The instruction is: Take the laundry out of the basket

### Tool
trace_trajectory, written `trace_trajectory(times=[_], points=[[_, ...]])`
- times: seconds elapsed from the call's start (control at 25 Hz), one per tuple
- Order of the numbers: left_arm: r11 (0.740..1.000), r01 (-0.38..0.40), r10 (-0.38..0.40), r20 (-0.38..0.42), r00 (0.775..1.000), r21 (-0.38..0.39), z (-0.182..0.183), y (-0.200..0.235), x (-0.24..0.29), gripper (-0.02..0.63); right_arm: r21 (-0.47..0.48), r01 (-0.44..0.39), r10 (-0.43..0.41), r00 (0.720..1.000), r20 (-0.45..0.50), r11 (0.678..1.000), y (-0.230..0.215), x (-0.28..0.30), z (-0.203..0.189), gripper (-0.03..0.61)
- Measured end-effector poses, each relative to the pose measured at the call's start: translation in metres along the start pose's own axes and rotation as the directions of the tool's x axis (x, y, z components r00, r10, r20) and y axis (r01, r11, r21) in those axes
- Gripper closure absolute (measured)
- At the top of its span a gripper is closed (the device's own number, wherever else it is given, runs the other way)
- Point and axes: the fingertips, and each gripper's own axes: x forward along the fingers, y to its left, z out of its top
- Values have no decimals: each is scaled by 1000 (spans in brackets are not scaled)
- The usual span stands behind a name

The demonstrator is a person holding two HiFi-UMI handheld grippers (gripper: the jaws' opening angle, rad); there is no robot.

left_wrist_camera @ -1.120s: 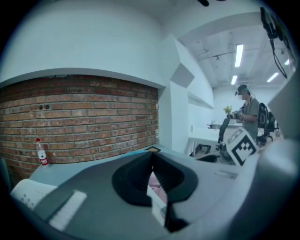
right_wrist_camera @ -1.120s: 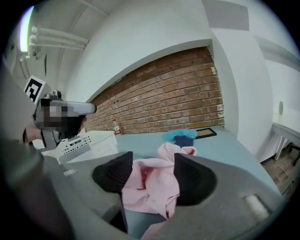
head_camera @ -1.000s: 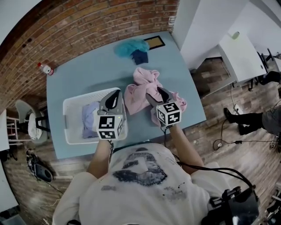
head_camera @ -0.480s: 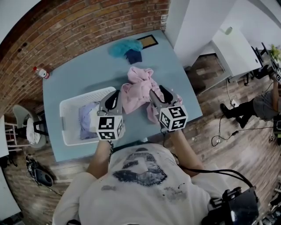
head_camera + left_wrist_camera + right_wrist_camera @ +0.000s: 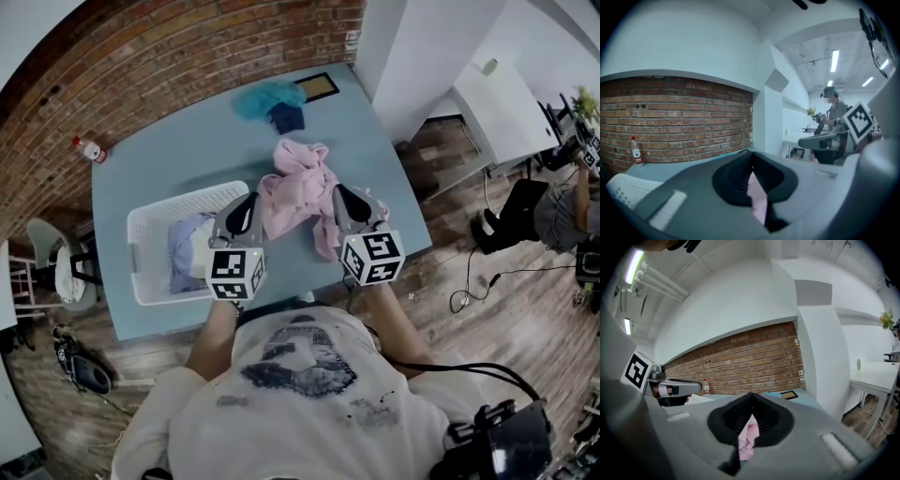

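Left tongs [image 5: 752, 171] are clenched, with a strip of the pink garment [image 5: 298, 192] pinched right between the dark pads. And the right tongs [image 5: 751, 420] have just been closing: they are now shut tight too, with a crumpled fold of that same pink cloth caught in the bite.

From the head view, both tools are held out side by side over the near half of the blue bench [image 5: 178, 159], the left one by the basket's right-hand rim and the right one close to the bench's right edge. The pink garment sits between their tips and bunches away toward the far side, clear of the basket and out on the bench top. How much of it is lifted off the surface is hard to tell from here.

Over to the left, the white basket [image 5: 150, 239] stands on the bench, and there is laundry inside: lilac clothes [image 5: 187, 255] heaped against its right-hand end.

Further back, a teal cloth [image 5: 267, 97] lies near the far edge, a dark blue cloth [image 5: 287, 120] touching it, and a small picture frame [image 5: 319, 86] lies just beside them at the corner. A bottle [image 5: 89, 147] with a red cap lies at the bench's far left corner, beside the brick wall [image 5: 187, 47].
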Motion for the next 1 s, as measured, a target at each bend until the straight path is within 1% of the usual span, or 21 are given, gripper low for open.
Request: trace_trajectory(times=[0.16, 0.28, 0.44, 0.52, 0.64, 0.76, 0.84, 1.0], points=[[1000, 0, 0, -5, 1000, -16, -2, 1, -1, 623, -9, -17, 17, 1000, -20, 1000, 8, 1, -3, 580], [1000, 0, 0, -11, 1000, -1, -3, 0, -1, 623, -10, -26, 26, 999, -23, 1000, 13, 0, -3, 580], [1000, 31, -31, -2, 1000, -6, -2, -6, 0, 623, -3, -34, 34, 999, -23, 999, 14, 1, -2, 580], [1000, 28, -28, 0, 1000, -4, -2, -5, 0, 623, 5, -36, 36, 999, -23, 999, 14, 2, -2, 581], [1000, 10, -11, -8, 1000, -4, -4, 0, -4, 623, 14, -36, 36, 999, -22, 999, 15, 1, 0, 580], [1000, -9, 9, 0, 1000, -2, 2, 12, -7, 623, 9, -37, 37, 999, 4, 999, 21, 4, 13, 580], [1000, -28, 28, 2, 1000, 0, 6, 25, -14, 623, 17, -61, 60, 998, 18, 998, 32, 9, 22, 580], [995, -98, 98, -8, 995, -8, -1, 59, -38, 623, 18, -137, 137, 990, 20, 990, 68, 25, 24, 580]])
